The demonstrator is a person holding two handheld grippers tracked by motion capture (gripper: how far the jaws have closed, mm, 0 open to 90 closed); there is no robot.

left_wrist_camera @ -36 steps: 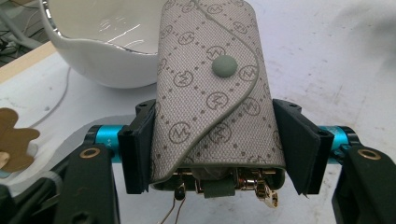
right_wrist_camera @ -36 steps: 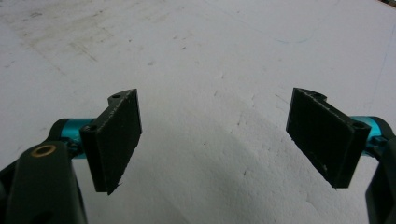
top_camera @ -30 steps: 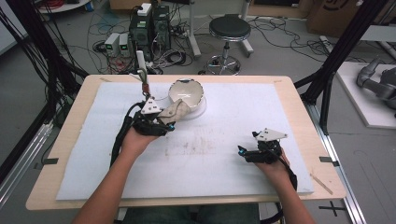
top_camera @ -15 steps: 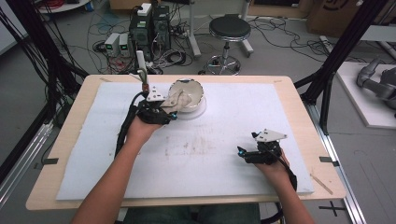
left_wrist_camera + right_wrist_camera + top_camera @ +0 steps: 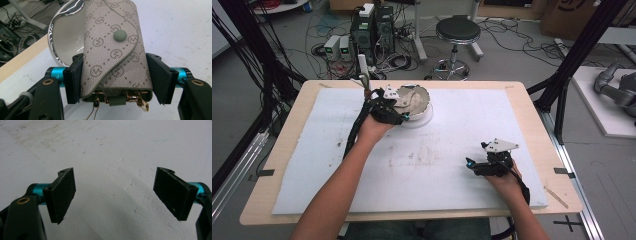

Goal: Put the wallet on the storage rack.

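White surface [image 5: 452, 165], upper centre: we carry a wallet [image 5: 112, 47] clamped in the left gripper [image 5: 113, 75] fingers over the bowl [image 5: 66, 37]; next, release. Right gripper [image 5: 115, 192] fingers gape empty.

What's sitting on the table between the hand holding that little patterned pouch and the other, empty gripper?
Nothing: in the high view, only bare, scuffed white mat lies between the left gripper, clamping the pouch, and the right gripper.

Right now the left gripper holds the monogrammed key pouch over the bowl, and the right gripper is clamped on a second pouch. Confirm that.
Not quite. The left gripper does hold the key pouch over the bowl, but the right gripper holds nothing: in the right gripper view its jaws stand wide apart over the bare white mat.
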